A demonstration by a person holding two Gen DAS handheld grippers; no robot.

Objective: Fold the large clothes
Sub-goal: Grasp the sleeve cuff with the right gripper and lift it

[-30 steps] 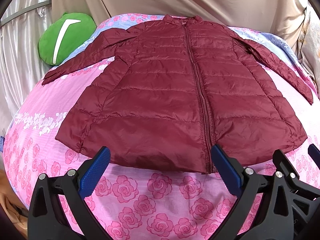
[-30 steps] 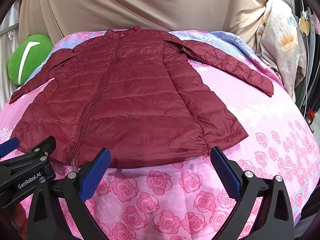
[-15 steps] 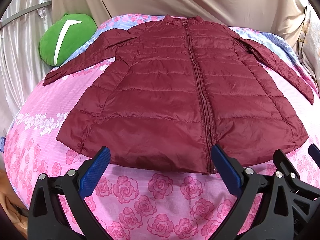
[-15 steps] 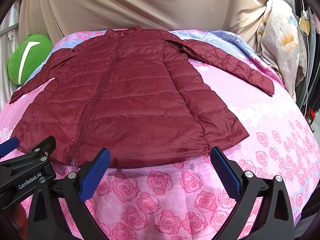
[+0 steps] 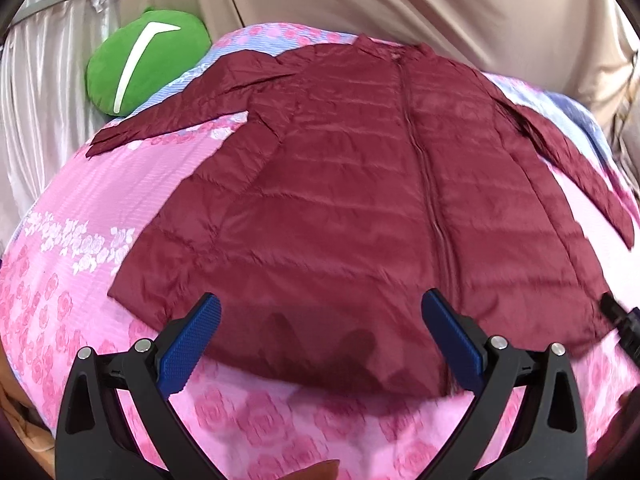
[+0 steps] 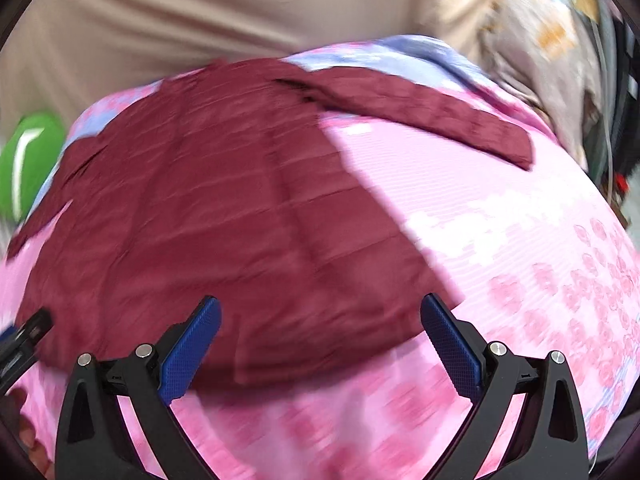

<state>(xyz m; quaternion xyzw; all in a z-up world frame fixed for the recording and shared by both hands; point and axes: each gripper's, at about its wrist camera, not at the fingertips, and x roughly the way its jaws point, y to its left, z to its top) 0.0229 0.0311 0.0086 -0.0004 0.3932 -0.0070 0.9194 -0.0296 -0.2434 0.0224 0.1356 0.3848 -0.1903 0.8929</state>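
Note:
A dark red quilted jacket (image 5: 360,208) lies flat and zipped on the pink rose-print bed cover (image 5: 60,248), collar at the far end and both sleeves spread out. My left gripper (image 5: 320,336) is open and empty just over the hem, left of the zip. My right gripper (image 6: 320,336) is open and empty over the jacket's (image 6: 224,232) right hem corner. The right sleeve (image 6: 420,112) stretches toward the far right. The right wrist view is blurred by motion.
A green pillow (image 5: 140,60) sits at the bed's far left corner. A beige curtain (image 5: 400,0) hangs behind the bed. Floral fabric (image 6: 540,40) and dark cables hang at the right side. The right gripper's tip (image 5: 624,320) shows at the left view's right edge.
Both grippers have moved forward toward the jacket's hem. The right gripper has also swung right, toward the hem corner. Both stay open.

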